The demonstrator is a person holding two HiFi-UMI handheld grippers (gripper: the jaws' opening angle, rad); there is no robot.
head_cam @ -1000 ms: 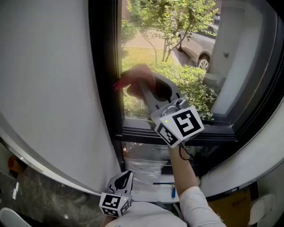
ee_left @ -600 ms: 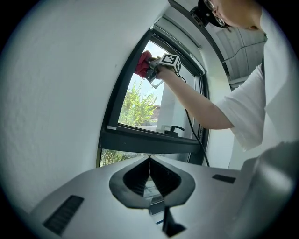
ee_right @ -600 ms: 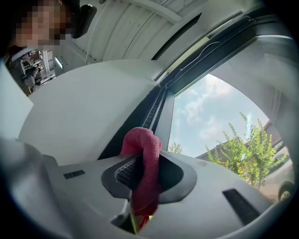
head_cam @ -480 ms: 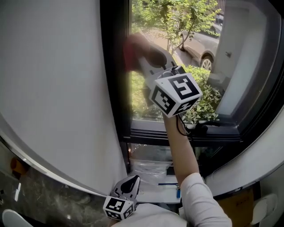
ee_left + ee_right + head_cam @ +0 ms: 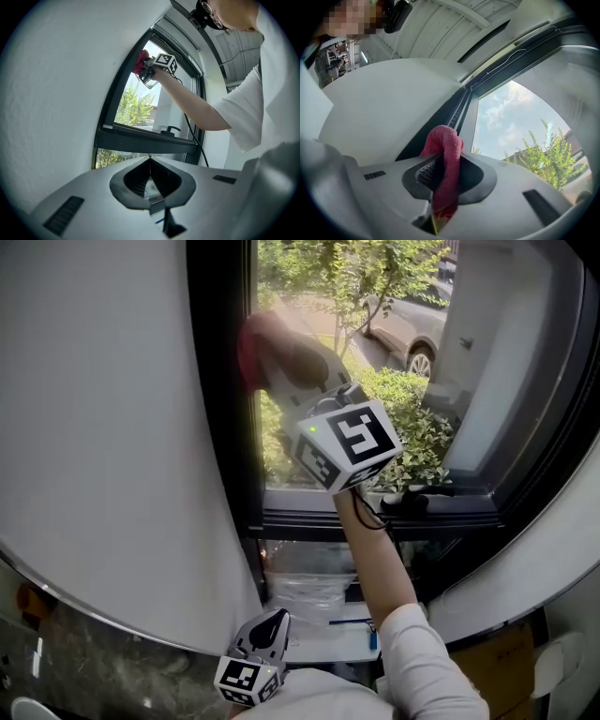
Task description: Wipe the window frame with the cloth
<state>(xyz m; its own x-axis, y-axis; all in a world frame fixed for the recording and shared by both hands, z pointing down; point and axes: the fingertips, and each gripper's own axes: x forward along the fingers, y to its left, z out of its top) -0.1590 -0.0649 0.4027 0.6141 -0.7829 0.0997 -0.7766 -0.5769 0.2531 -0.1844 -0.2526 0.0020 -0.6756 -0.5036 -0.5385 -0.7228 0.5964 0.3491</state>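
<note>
Red cloth (image 5: pixel 446 140), looking soft and light, is bunching mid-fold between the right gripper's (image 5: pixel 449 173) clamped jaws, while the left gripper (image 5: pixel 150 164) is hanging with jaws together, empty.

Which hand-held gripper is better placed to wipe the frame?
Right. The right hand-held gripper is shut on the cloth, up at the frame; the left hand-held gripper hangs low, shut and empty.

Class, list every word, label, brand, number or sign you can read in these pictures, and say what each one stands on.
No readable words, brands or numbers appear.
Upper cube, on the right gripper: black-and-white square code only, no letters.
Lower cube, on the left gripper: the same kind of code.
Cloth: plain red, no tag seen.
Car outside: no plate can be read.
</note>
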